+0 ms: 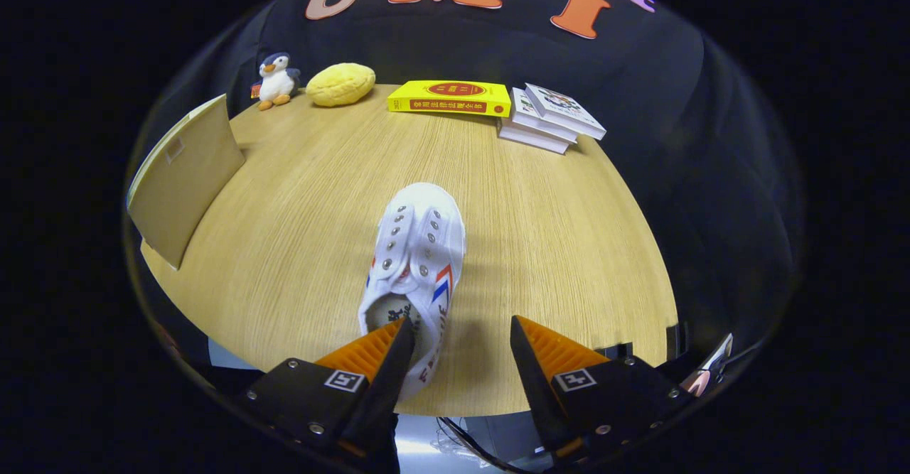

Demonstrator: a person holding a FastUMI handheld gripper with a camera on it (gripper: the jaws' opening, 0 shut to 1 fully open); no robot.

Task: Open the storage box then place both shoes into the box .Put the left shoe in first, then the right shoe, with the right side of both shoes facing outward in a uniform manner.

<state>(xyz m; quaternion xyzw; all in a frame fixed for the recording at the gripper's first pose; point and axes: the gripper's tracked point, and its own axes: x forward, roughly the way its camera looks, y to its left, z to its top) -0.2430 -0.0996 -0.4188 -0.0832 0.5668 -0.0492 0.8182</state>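
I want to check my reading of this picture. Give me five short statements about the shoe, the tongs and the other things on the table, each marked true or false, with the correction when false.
1. The tongs are shut on the white shoe. False: they are open; one finger overlaps the shoe's heel opening, the other stands off to the side.
2. The shoe's toe points away from the tongs. True.
3. The shoe has laces tied in a bow. False: the eyelets are bare, no laces.
4. A yellow book lies at the far edge of the table, beside a stack of white books. True.
5. The penguin toy sits on top of the yellow book. False: it stands on the table beside a yellow plush.
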